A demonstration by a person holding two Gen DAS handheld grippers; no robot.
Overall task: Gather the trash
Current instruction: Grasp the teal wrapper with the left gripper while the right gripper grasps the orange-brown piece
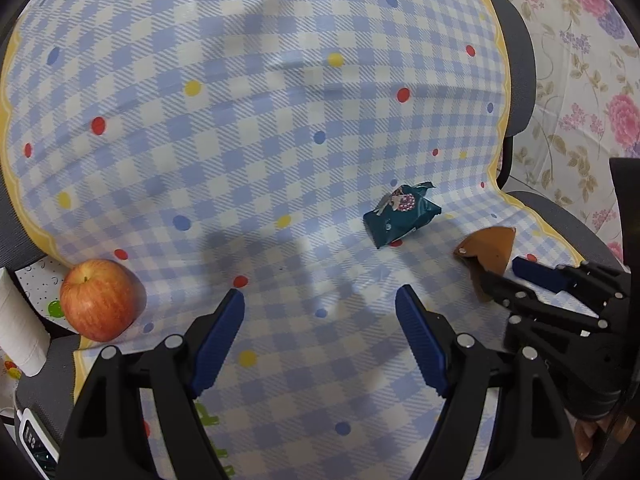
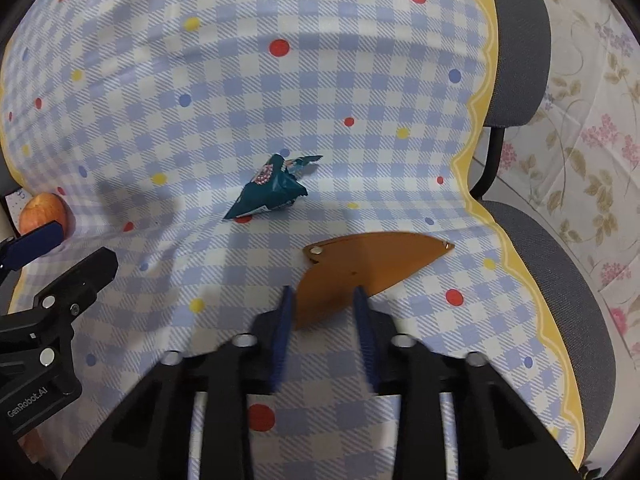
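While right fingers: right gripper (image 2: 322,294) pinching brown wedge-shaped piece (image 2: 372,268)
left fingers: left gripper (image 1: 320,300) spread, nothing between
wrapper: teal wrapper (image 1: 402,216) ahead, just beyond both fingers, unobstructed
apple: apple (image 1: 102,300) left of left fingers, at tablecloth (image 1: 240,120) edge

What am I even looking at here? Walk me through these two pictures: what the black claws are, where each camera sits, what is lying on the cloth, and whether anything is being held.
There is no robot: a person holds a two-finger clamp in each hand, with a wide-angle camera on each looking along the fingers.

The left camera's picture shows the left gripper, jaws wide apart with nothing between them. The right camera's shows the right gripper, its blue pads on either side of a brown folded card piece, closing on it.

All this lies on a blue checked tablecloth with coloured dots. A crumpled teal snack wrapper lies further out, untouched. A red apple sits at the cloth's left edge. Grey chairs stand beyond.
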